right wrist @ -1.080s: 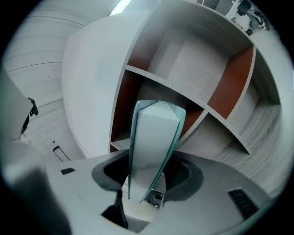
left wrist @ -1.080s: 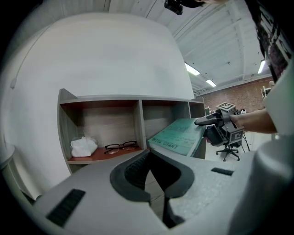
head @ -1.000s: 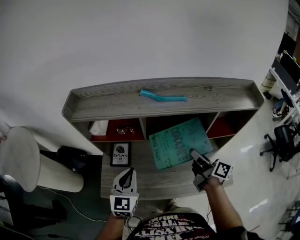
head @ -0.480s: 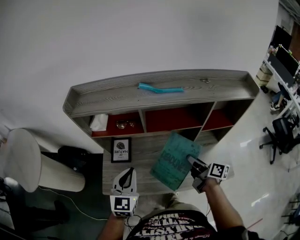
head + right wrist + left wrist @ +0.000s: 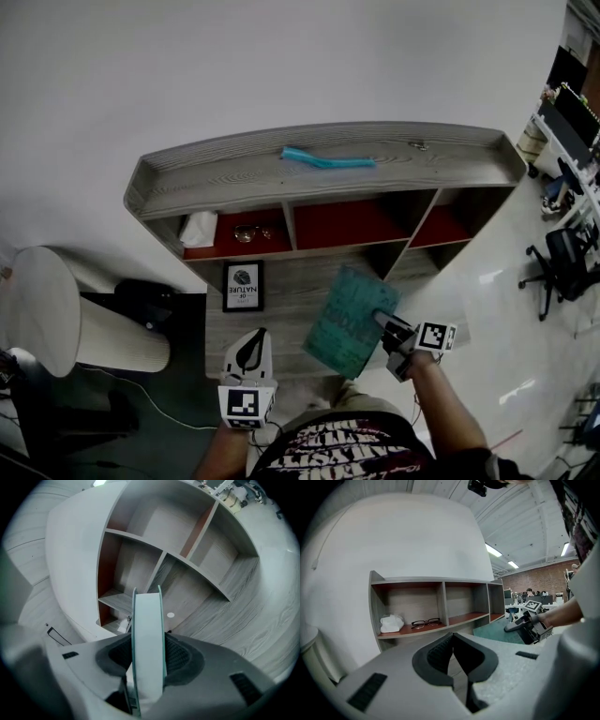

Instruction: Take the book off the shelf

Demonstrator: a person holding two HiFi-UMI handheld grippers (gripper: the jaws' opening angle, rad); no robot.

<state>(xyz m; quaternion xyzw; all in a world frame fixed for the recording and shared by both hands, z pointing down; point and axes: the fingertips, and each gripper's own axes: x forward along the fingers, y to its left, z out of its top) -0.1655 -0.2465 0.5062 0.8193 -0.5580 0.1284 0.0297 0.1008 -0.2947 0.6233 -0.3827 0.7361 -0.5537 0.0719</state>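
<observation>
The teal book (image 5: 349, 323) is out of the shelf (image 5: 319, 169) and hangs tilted over the grey lower board (image 5: 281, 300), in front of the middle cubby (image 5: 347, 225). My right gripper (image 5: 382, 321) is shut on its near right edge. In the right gripper view the book's page edge (image 5: 149, 620) stands upright between the pads, which press on both covers. My left gripper (image 5: 251, 345) sits at the board's front edge, left of the book and apart from it. Its jaws meet with nothing in them (image 5: 452, 641). From there I see the book (image 5: 497, 633) and the right gripper (image 5: 525, 625).
A framed picture (image 5: 243, 285) stands on the lower board at the left. Glasses (image 5: 247, 232) and a white crumpled cloth (image 5: 198, 228) lie in the left cubby. A teal tool (image 5: 328, 160) rests on the shelf top. A white round stool (image 5: 47, 319) stands at the left, an office chair (image 5: 562, 267) at the right.
The right gripper has brought the book down and toward me, out of the middle cubby to low over the lower board, now tilted flatter. The left gripper has hardly shifted.
</observation>
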